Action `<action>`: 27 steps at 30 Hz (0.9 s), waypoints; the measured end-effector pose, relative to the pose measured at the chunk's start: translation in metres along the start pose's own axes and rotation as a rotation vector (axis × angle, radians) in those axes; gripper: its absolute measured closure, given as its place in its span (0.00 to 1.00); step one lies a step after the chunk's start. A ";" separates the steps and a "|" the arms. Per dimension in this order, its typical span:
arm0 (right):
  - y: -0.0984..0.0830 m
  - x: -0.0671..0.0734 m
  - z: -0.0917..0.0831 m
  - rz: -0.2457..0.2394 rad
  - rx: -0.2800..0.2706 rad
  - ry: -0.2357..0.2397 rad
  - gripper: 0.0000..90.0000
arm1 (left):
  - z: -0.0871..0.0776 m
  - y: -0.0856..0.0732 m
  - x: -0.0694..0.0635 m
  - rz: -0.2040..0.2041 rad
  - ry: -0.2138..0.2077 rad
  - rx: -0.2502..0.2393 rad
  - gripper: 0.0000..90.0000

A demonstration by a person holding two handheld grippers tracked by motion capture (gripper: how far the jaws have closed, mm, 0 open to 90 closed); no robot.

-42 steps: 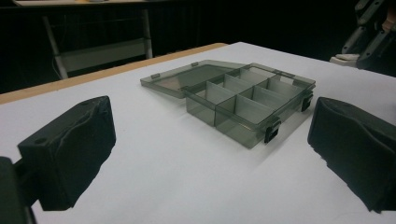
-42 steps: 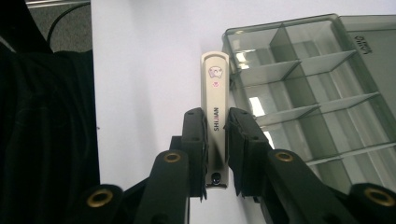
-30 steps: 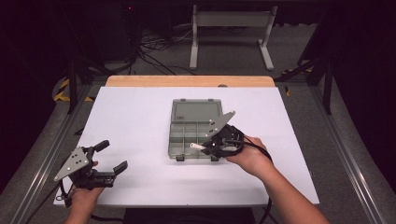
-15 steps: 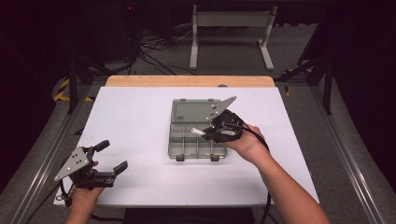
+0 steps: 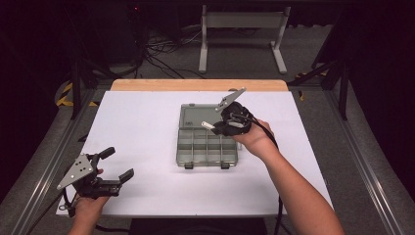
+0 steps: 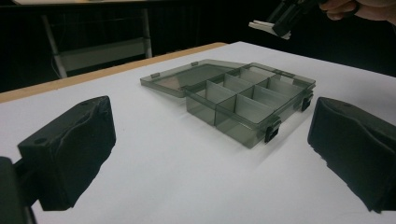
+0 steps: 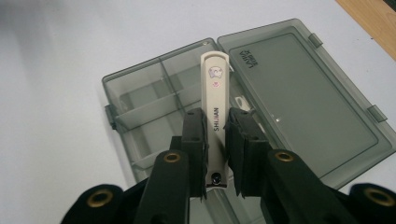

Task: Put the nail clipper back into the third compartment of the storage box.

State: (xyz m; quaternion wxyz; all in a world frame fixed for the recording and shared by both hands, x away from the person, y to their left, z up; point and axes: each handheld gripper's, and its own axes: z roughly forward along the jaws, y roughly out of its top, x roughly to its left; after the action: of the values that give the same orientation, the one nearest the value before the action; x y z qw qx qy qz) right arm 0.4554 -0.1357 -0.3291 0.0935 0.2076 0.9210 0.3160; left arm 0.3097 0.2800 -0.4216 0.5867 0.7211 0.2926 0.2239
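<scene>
Both grippers are black. The left gripper (image 5: 113, 164) has a flat grey plate with three corners on top, and little holes in the plate. Its two jaws are fat, dark blocks with a rough, wrinkly skin. The right gripper (image 7: 215, 135) has thin black fingers (image 7: 194, 135) with ridged pads, and round brass rings sit in its arms lower down. A black cable (image 5: 268, 134) trails from it. Both forearms are bare, with no sleeves.

Beyond the right gripper, past the table's (image 5: 147, 127) far wooden edge (image 5: 195, 85), a pale metal frame (image 5: 242, 29) stands on the grey floor (image 5: 313, 54). Loose black cables (image 5: 161, 58) sprawl left of it. Out from the left gripper, yellow-black tape (image 5: 66, 95) marks the floor.
</scene>
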 end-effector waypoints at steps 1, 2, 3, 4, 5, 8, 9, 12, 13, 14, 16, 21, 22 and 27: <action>0.000 0.000 0.000 0.000 0.000 0.000 0.86 | 0.000 0.000 0.000 0.000 0.000 0.000 0.02; 0.001 -0.005 0.003 0.014 0.001 -0.004 0.86 | 0.000 0.000 0.000 0.000 0.000 0.001 0.02; 0.000 -0.007 0.005 0.024 0.003 -0.005 0.86 | 0.000 0.000 0.000 -0.001 0.000 0.000 0.02; 0.000 -0.007 0.005 0.024 0.003 -0.005 0.86 | 0.000 0.000 0.000 0.000 0.000 0.000 0.02; 0.000 -0.009 0.006 0.026 0.003 -0.009 0.86 | 0.000 0.000 0.000 -0.001 0.000 0.001 0.02; -0.001 -0.016 0.011 0.058 -0.001 0.002 0.86 | 0.000 0.000 0.000 0.000 -0.002 0.004 0.02; -0.001 -0.018 0.012 0.062 -0.004 0.001 0.86 | 0.000 0.000 0.000 0.000 -0.002 0.003 0.02; 0.000 -0.023 0.016 0.077 -0.005 -0.005 0.86 | 0.000 0.000 0.000 0.000 -0.001 0.003 0.02; 0.000 -0.024 0.018 0.079 -0.004 -0.007 0.86 | 0.000 0.000 0.001 -0.001 0.000 0.003 0.02; 0.000 -0.025 0.019 0.081 -0.001 -0.009 0.86 | 0.000 0.000 0.001 -0.002 0.002 -0.001 0.02; 0.000 -0.027 0.021 0.085 0.002 -0.017 0.86 | 0.000 0.000 0.001 0.000 0.001 0.001 0.02; -0.001 -0.031 0.025 0.112 -0.002 -0.033 0.86 | 0.000 0.000 0.001 0.000 0.001 0.001 0.02; -0.001 -0.032 0.025 0.118 -0.006 -0.034 0.86 | 0.000 0.000 0.001 0.001 0.001 0.002 0.02; -0.004 -0.034 0.028 0.140 -0.009 -0.040 0.86 | -0.001 0.000 0.001 0.002 0.002 0.003 0.02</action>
State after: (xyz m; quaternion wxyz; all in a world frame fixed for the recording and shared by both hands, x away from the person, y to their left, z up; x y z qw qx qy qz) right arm 0.4927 -0.1380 -0.3526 0.0905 0.2774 0.9009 0.3214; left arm 0.3098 0.2817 -0.4213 0.5850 0.7223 0.2926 0.2247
